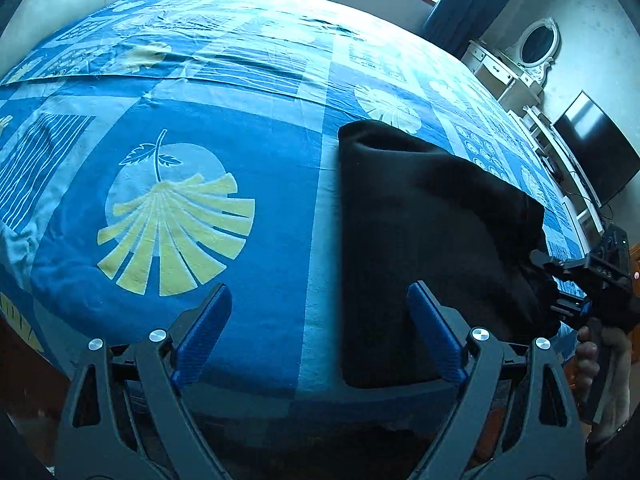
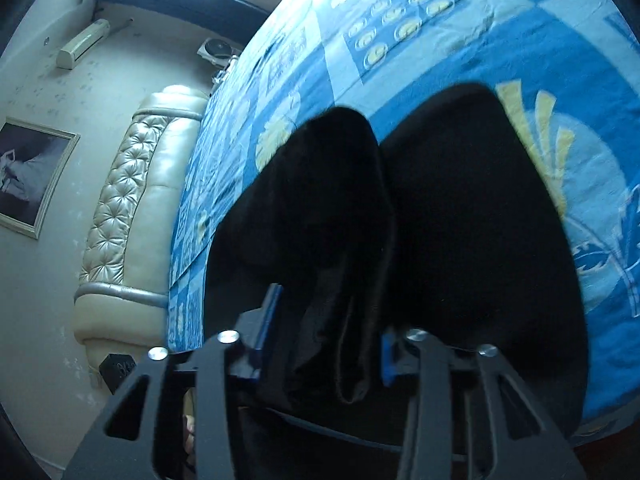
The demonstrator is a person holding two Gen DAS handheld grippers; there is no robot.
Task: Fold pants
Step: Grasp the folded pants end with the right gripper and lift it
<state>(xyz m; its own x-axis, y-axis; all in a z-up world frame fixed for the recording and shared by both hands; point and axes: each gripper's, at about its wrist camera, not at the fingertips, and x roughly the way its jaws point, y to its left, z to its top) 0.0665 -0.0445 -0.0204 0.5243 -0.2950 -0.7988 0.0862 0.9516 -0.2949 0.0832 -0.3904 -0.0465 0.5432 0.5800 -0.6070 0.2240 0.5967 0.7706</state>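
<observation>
- My black pants [image 1: 424,232] lie on the blue bedspread [image 1: 200,240], near the edge of the bed that is close to me
- They look like a short, thick block, so I think they are already folded over at least once
- My right gripper [image 2: 324,336] is closed on a bunch of the black cloth, and it holds that end up off the bed
- From my left side I can see that right gripper [image 1: 560,280] at the far end of the pants, with the cloth hanging from it
- My left gripper [image 1: 320,336] is wide open and holds nothing
- Its right finger [image 1: 434,336] is just beside the near side of the pants, maybe touching, I cannot tell
- I think one more fold is left: lay the lifted end over the flat part, then pat it smooth
- I cannot tell if the legs are lined up, the cloth is too dark
- I see no words, tags or brand names on the pants, the bedspread or my grippers
</observation>
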